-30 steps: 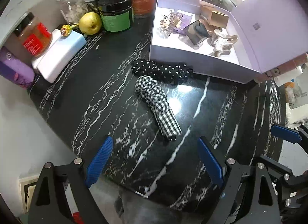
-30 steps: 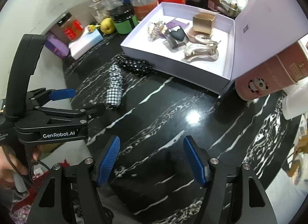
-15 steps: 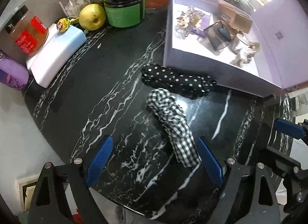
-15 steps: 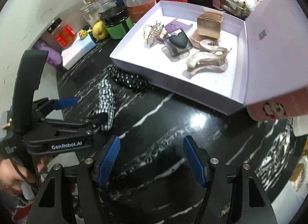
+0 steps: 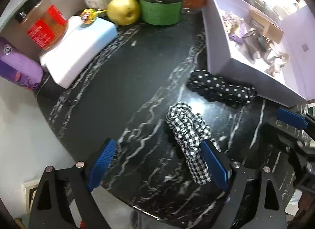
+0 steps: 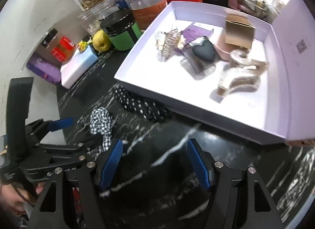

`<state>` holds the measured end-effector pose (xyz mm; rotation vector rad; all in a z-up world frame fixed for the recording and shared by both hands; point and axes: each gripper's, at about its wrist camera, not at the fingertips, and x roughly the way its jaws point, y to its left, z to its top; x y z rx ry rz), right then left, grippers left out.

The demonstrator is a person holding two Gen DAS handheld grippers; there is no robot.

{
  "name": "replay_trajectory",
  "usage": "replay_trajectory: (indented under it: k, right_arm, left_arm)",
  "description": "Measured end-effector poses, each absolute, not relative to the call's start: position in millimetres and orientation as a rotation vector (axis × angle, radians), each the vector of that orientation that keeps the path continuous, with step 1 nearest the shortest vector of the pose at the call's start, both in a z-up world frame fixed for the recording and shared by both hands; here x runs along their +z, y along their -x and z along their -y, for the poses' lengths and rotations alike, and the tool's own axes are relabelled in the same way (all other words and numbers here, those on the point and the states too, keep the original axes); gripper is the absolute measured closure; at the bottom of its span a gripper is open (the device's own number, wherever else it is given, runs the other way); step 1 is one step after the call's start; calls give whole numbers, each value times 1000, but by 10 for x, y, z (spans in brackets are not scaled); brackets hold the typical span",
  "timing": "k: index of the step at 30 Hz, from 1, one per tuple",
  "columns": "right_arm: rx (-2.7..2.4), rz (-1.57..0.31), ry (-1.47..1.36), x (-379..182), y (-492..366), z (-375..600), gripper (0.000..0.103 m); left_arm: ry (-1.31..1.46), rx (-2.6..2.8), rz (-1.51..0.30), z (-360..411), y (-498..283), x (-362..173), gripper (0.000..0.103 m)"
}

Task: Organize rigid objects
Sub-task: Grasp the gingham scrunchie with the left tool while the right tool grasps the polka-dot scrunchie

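A black-and-white checked scrunchie [image 5: 187, 130] lies on the black marble counter [image 5: 128, 95], its near end at the right finger of my open left gripper [image 5: 157, 162]. A black polka-dot scrunchie [image 5: 220, 88] lies beyond it against the open lilac box [image 5: 218, 52]. The box [image 6: 196, 109] holds a metal claw clip [image 6: 170, 42], a black heart piece [image 6: 203, 51], a gold cube [image 6: 239, 32] and a beige claw clip [image 6: 242, 75]. My right gripper [image 6: 155, 164] is open and empty over the counter in front of the box. The left gripper [image 6: 59, 130] shows at its left.
Along the back stand a green jar [image 5: 161, 6], a pear [image 5: 124, 10], a white-blue block [image 5: 80, 46], a red-labelled jar [image 5: 43, 24], a purple packet [image 5: 17, 67] and clear jars [image 6: 145, 6]. The counter's curved edge [image 5: 59, 130] runs at the left.
Both grippers have moved forward toward the box. The checked scrunchie has come closer, now reaching my left gripper's right finger. Both stay open.
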<state>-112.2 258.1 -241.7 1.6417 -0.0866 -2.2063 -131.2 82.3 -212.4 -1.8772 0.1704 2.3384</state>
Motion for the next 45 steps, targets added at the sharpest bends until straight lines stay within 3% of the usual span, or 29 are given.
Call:
replay_trajectory:
  k: [14, 19, 23, 25, 27, 36, 38, 40, 42, 45]
  right_arm:
    - [-2281, 241, -1628, -2578, 1335, -2333, 44]
    - [-2291, 343, -1633, -2587, 1385, -2343, 59]
    - [-2296, 393, -1651, -2613, 1413, -2348, 82]
    - [-2290, 424, -1656, -2637, 1424, -2357, 86]
    - [-2288, 437, -1664, -2652, 1426, -2369, 102]
    - [-2230, 429, -1682, -2658, 1361, -2447, 102]
    - [-2229, 456, -1681, -2650, 1351, -2479, 100]
    - [-2229, 460, -1680, -2631, 1359, -2481, 91]
    - [-2231, 453, -1690, -2610, 1370, -2460, 57]
    - [-2238, 482, -1669, -2581, 1371, -2438, 54]
  left_arm:
    - [1897, 2406, -158, -399, 1365, -2135, 13]
    - [1884, 2425, -131, -290, 1401, -2106, 13]
    - [1841, 2441, -122, -266, 1385, -2033, 13]
    - [1810, 2447, -103, -258, 1367, -1981, 13]
    - [1785, 2449, -85, -257, 1349, -1946, 13]
    - [1782, 2355, 96, -543, 1360, -2054, 13]
    - [1836, 2362, 47, -599, 1325, -2110, 13]
    - [1849, 2359, 38, -596, 1336, -2102, 13]
    - [1865, 2380, -3, -611, 1332, -2124, 14]
    - [1881, 2356, -24, -604, 1341, -2177, 37]
